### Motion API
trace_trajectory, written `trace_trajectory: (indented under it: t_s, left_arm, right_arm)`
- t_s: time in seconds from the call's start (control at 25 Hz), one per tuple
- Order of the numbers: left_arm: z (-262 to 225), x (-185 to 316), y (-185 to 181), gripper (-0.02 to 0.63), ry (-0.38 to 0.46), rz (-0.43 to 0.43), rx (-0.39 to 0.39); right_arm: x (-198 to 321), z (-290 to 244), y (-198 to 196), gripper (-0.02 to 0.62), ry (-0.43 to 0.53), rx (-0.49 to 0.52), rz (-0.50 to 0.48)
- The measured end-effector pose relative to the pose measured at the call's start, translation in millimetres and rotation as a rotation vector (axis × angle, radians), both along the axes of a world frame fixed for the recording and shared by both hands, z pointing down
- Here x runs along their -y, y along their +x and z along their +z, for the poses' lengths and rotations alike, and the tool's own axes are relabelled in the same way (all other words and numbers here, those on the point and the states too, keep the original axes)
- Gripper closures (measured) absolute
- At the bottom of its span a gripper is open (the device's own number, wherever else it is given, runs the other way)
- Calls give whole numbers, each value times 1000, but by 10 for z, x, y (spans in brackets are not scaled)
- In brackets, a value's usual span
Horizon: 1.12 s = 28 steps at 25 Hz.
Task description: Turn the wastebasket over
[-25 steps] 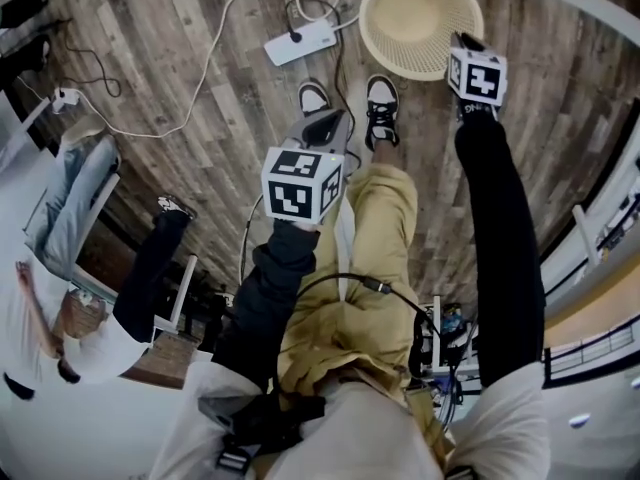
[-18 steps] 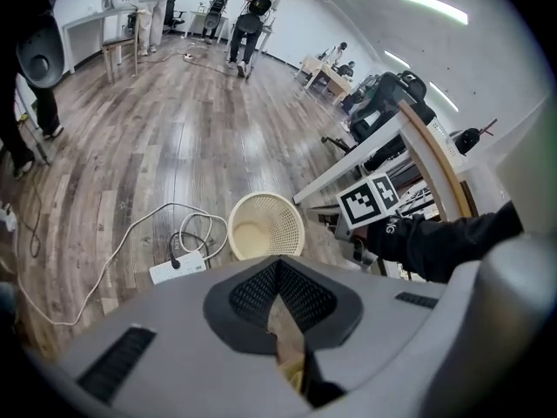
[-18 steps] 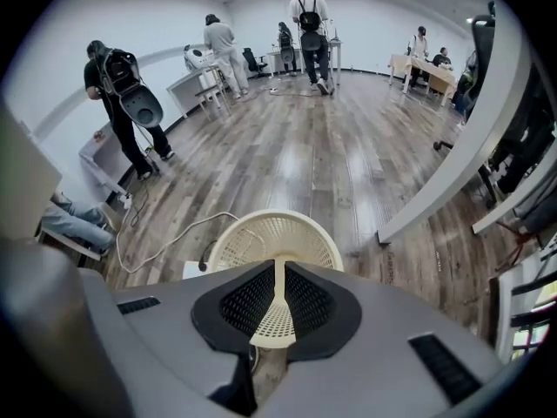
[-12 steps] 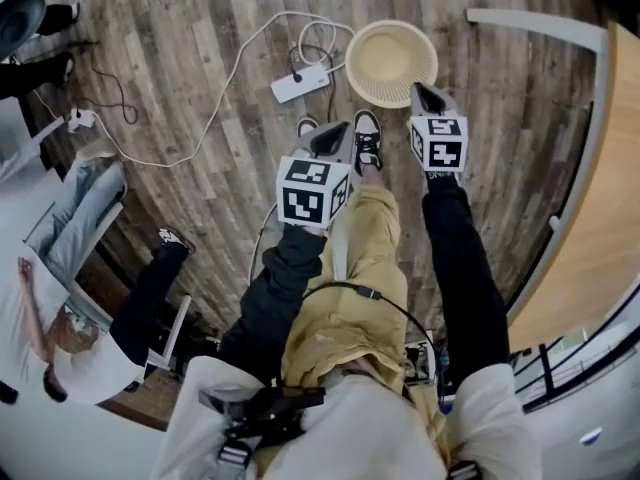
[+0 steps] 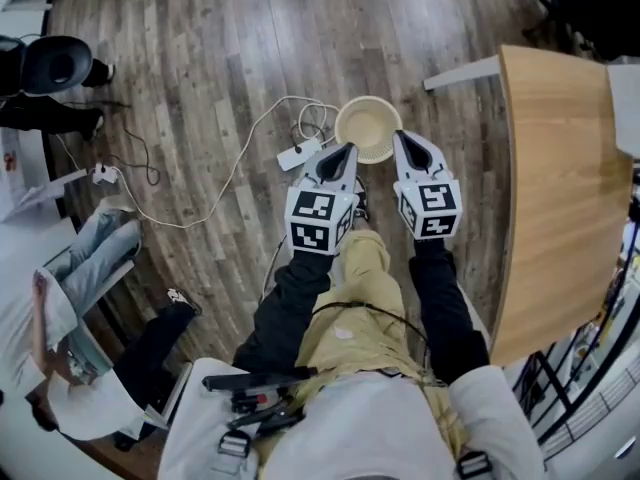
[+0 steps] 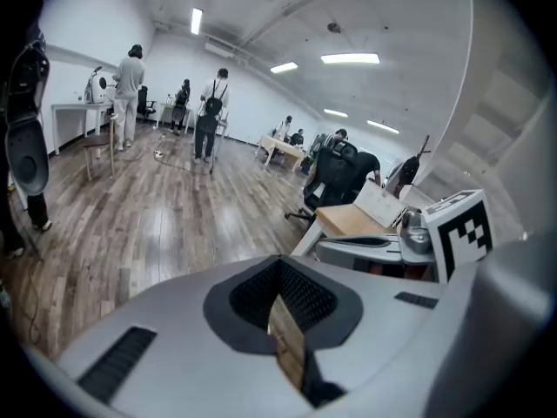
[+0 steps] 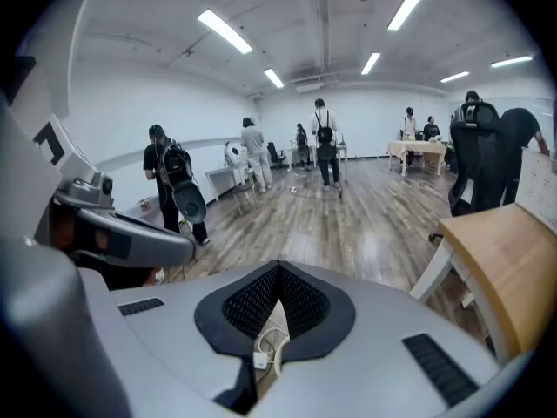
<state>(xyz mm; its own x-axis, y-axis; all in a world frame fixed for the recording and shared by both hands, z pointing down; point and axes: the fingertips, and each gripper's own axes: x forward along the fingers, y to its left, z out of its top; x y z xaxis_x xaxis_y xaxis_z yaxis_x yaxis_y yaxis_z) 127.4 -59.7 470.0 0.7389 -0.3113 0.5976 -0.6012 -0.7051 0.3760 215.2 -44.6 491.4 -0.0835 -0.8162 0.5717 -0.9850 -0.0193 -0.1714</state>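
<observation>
The cream wastebasket [image 5: 368, 128] stands on the wooden floor with its mouth up, far below both grippers. My left gripper [image 5: 345, 151] is raised in front of me, shut, nothing between its jaws [image 6: 279, 262]. Beside it, my right gripper [image 5: 398, 138] hangs over the basket's right rim as seen from the head view, well above it. Its jaws [image 7: 278, 268] have just been closing and are now shut, empty. Neither gripper touches the basket. Both gripper views look out across the room, and the basket is hidden in them.
A white power strip [image 5: 300, 154] and its cable [image 5: 235, 168] lie left of the basket. A wooden table [image 5: 548, 168] stands to the right. A seated person [image 5: 80, 278] is at the left. Other people and an office chair [image 6: 341, 174] stand farther off.
Both grippers have risen from near the floor, the right one away from the basket's rim. The basket stays on the floor, mouth up, now looking smaller and farther below.
</observation>
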Motion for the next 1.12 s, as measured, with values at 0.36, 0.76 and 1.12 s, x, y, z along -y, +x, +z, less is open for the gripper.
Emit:
trace_trajectory:
  t_s: [0.36,0.76,1.12]
  left_arm:
    - [-1824,-18,21,604,236,5,-215]
    - [-3487,66,-145,604,593,-89,-344]
    - [-4337,-102,-204,604,785,-122,-414]
  right_arm:
    - [-132,-2051,-218,574,275,-57,79]
    - [-175,-3778,-358,575,574,-165,49]
    - [-336,-4678,-569,574,773,-243,1]
